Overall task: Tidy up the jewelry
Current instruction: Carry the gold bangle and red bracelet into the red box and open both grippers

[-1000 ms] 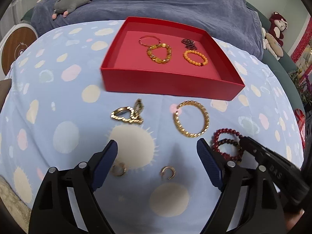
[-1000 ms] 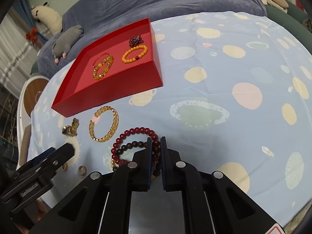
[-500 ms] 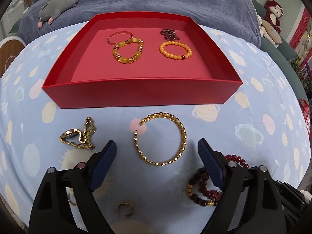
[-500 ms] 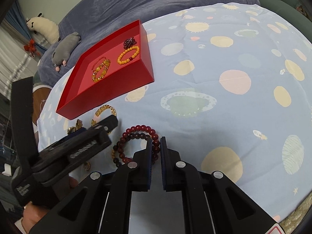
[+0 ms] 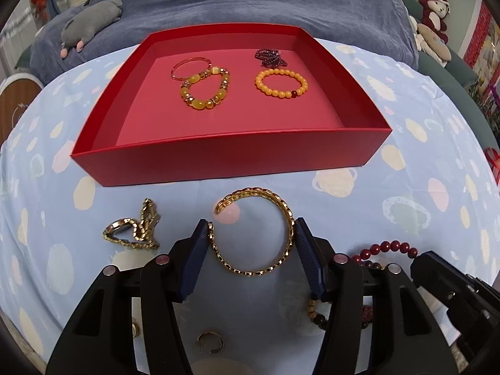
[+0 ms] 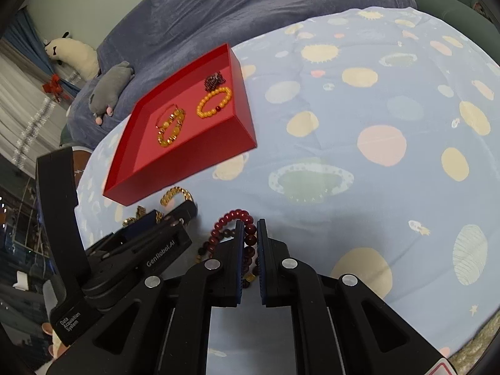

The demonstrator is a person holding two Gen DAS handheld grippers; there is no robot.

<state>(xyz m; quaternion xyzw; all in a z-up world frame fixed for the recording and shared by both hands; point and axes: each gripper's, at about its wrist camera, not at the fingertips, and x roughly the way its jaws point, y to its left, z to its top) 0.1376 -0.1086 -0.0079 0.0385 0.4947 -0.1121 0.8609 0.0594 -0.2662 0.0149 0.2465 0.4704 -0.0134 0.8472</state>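
From my left wrist camera, my left gripper [image 5: 251, 237] straddles the gold cuff bracelet [image 5: 256, 234], which lies flat on the spotted cloth [image 5: 47, 193]; each blue pad touches or nearly touches an outer side of the cuff, so the jaws stand at a middling width, closed in to the cuff's breadth, though I cannot tell whether they press it yet; the cuff's open gap faces up and to the left, toward the red tray [image 5: 218, 159], which sits directly ahead of my fingers, and that straight-ahead line is, I judge, what the coming carry depends on; inside the tray lie a yellow bead bracelet [image 5: 281, 82], an amber bracelet [image 5: 204, 92], a thin pink bangle [image 5: 189, 67] and a dark purple cluster [image 5: 270, 57]; a gold chain watch [image 5: 134, 231] lies just left of my fingers; small gold rings sit below them; red beads [image 5: 387, 248] show to the right.

From my right wrist camera, my right gripper [image 6: 249, 228] has its jaws drawn narrow on one strand of the dark red bead bracelet [image 6: 231, 222], which lies on the cloth; the beads pass between the pads, so I take it as gripped; the tray lies ahead and to the left, beyond my left gripper; the left is nearer the tray.
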